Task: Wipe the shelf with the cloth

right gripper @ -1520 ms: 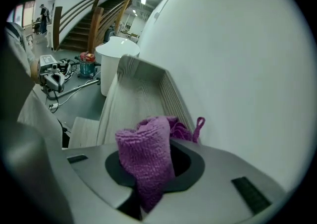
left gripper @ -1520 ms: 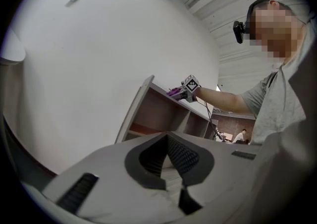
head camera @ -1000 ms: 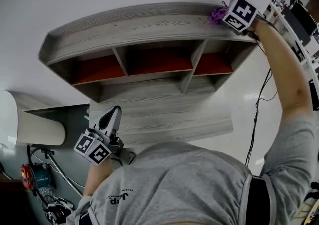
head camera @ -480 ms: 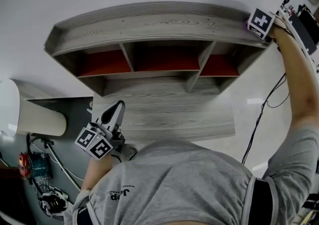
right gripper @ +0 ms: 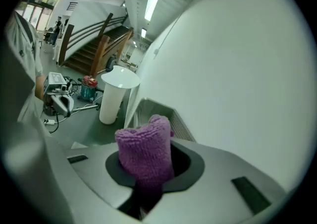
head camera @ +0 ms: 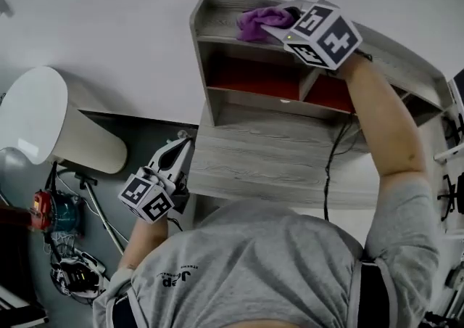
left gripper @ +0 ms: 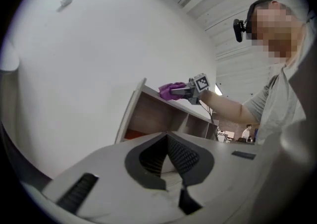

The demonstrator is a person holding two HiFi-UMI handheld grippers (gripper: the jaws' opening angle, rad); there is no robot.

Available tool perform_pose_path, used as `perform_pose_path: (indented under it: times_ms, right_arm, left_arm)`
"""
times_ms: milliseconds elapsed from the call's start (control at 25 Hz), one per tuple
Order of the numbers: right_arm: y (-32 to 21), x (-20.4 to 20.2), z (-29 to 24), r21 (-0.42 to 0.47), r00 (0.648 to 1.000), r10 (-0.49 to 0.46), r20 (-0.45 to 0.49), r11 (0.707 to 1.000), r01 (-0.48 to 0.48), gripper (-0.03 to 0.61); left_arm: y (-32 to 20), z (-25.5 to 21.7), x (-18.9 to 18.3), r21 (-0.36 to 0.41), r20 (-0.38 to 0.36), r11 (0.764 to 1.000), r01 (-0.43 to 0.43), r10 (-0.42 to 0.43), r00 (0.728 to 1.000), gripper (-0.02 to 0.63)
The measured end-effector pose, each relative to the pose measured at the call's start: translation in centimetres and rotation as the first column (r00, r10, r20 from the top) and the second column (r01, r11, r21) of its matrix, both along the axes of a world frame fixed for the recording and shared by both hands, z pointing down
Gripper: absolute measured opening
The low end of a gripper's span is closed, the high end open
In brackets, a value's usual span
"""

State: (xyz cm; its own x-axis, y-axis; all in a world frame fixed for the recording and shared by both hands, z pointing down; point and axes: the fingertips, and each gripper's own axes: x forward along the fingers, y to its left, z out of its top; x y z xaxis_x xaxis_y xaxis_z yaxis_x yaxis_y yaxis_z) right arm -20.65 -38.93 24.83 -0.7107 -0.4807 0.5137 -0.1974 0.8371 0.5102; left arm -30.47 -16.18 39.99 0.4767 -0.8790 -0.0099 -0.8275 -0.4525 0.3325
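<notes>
The grey wooden shelf [head camera: 290, 145] with red-backed compartments hangs on a white wall. My right gripper [head camera: 274, 23] is raised to its top board near the left end, shut on the purple cloth [head camera: 255, 20], which lies against that top surface. In the right gripper view the cloth [right gripper: 146, 151] bulges up out of the jaws of that gripper [right gripper: 147, 188], with the shelf's top [right gripper: 153, 114] just ahead. My left gripper [head camera: 178, 151] hangs low beside the shelf's lower left corner, shut on nothing; its pads [left gripper: 185, 158] meet, and the left gripper view shows the shelf [left gripper: 153, 116] and cloth [left gripper: 171, 90] far above.
A white cylindrical stand [head camera: 51, 127] is on the floor at the left, with tools and cables [head camera: 54, 221] beside it. A black cable [head camera: 330, 167] hangs down in front of the shelf. The person's grey shirt [head camera: 254, 268] fills the bottom of the head view.
My right gripper has carried the cloth along the shelf's top from the right end to near the left end. The head view has swung with it. The left gripper stays low.
</notes>
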Motion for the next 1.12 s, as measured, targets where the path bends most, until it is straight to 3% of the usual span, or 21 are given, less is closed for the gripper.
perform_pose_path:
  times_ms: [120,200,360,560,680,760,960,1120]
  right_arm:
    - [0.6,-9.7,1.2,0.011,1.0,-0.031,0.004,0.999,0.031,0.083]
    - [0.2,-12.7,2.0,0.034,0.999,-0.019,-0.035,0.999,0.02,0.081]
    - [-0.4,-12.7,3.8,0.018,0.996,0.005,-0.091,1.0,-0.003,0.083]
    - [0.8,-11.2,4.7,0.098,0.98,-0.032,-0.196,0.994,0.052,0.08]
    - [0.0,-4.9,4.9,0.111,0.966,-0.017,-0.257,0.993,0.047,0.077]
    - [-0.7,1.8,5.2,0.046,0.963,-0.005,-0.271,0.999,0.019,0.077]
    - [-1.2,21.8,5.2,-0.158,0.948,0.005,-0.318,0.986,-0.058,0.077]
    - [-2.8,39.2,5.3,-0.205,0.902,0.087,-0.422,0.96,-0.188,0.075]
  left_arm:
    - [1.6,-0.1,-5.4,0.004,0.02,0.999,0.04,-0.04,0.999,0.014]
    - [2.5,-0.1,-8.3,0.011,0.016,0.997,0.076,-0.076,0.997,0.014]
    - [3.4,0.5,-11.2,0.011,-0.01,0.992,0.126,-0.126,0.992,0.014]
    - [1.9,0.9,-8.5,-0.01,-0.016,0.994,0.113,-0.113,0.993,0.014]
    - [0.2,0.2,-3.4,0.003,0.005,0.997,0.081,-0.081,0.997,0.014]
    - [-1.0,0.0,1.3,0.004,0.024,0.998,0.056,-0.056,0.998,0.014]
    - [-4.3,-1.1,15.2,0.009,0.004,1.0,-0.002,0.002,1.0,0.014]
    - [-6.5,-1.4,27.0,0.0,-0.021,0.996,-0.084,0.084,0.996,0.014]
